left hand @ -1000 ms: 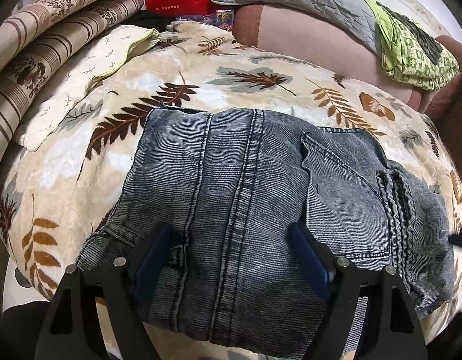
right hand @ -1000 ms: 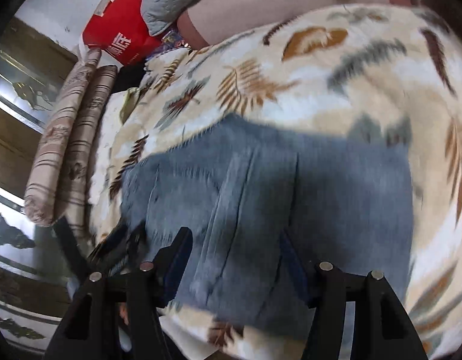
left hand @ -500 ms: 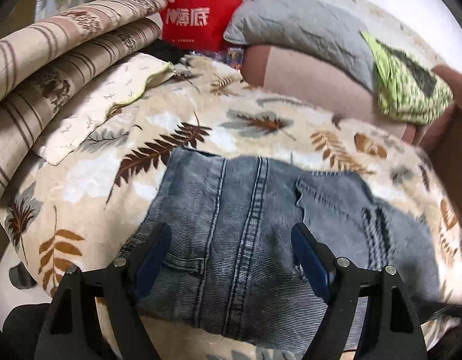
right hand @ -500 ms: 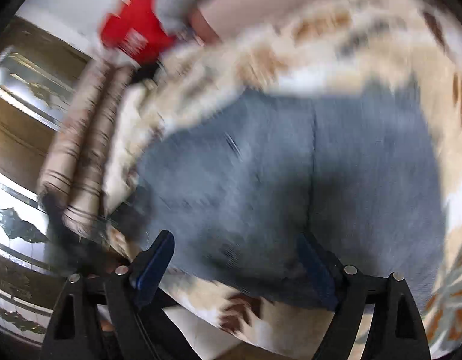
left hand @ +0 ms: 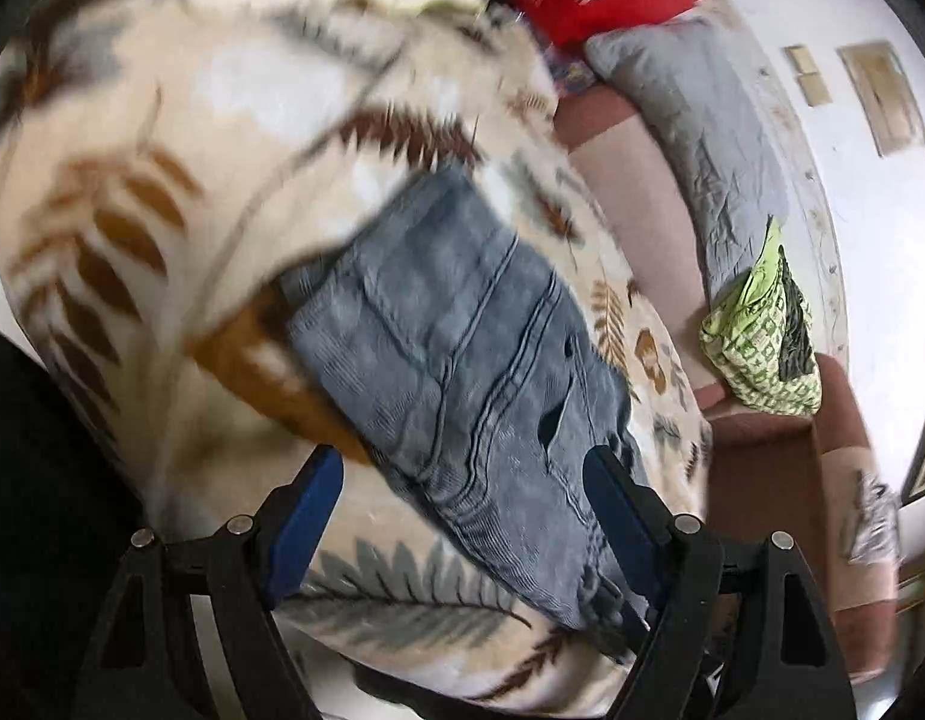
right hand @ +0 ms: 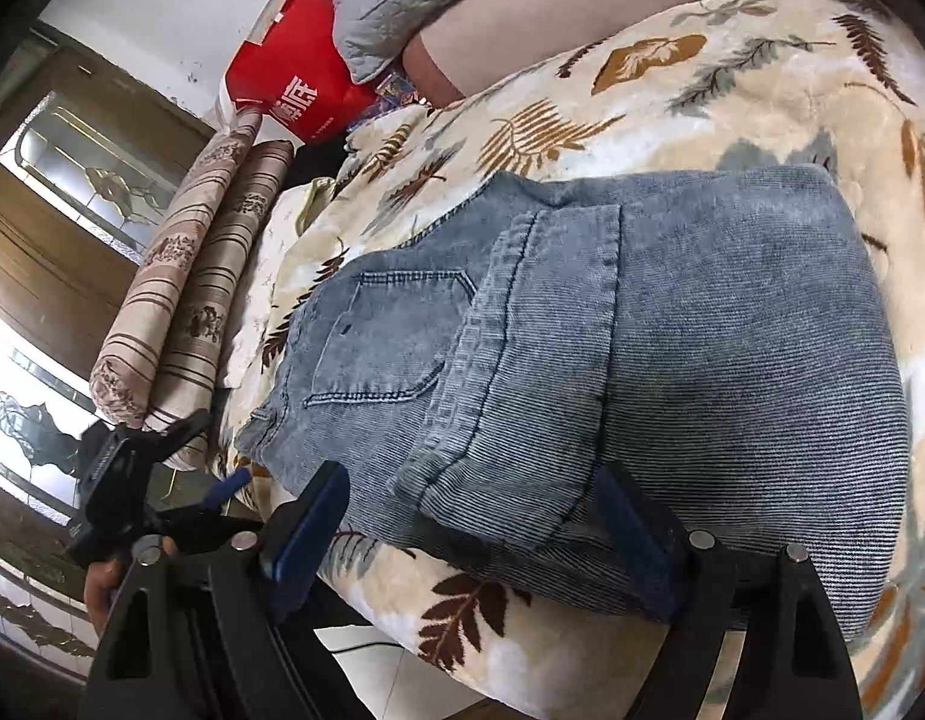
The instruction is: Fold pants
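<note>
Though creased — pants [right hand: 672, 360], a folded bundle

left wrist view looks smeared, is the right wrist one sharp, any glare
Left wrist view: motion-blurred, the leaf-print blanket streaked, the jeans soft. Right wrist view: sharp, denim ribbing and pocket stitching on the jeans readable; bright glare only on the glass door panels at left. Both bend at the fisheye edges.
</note>
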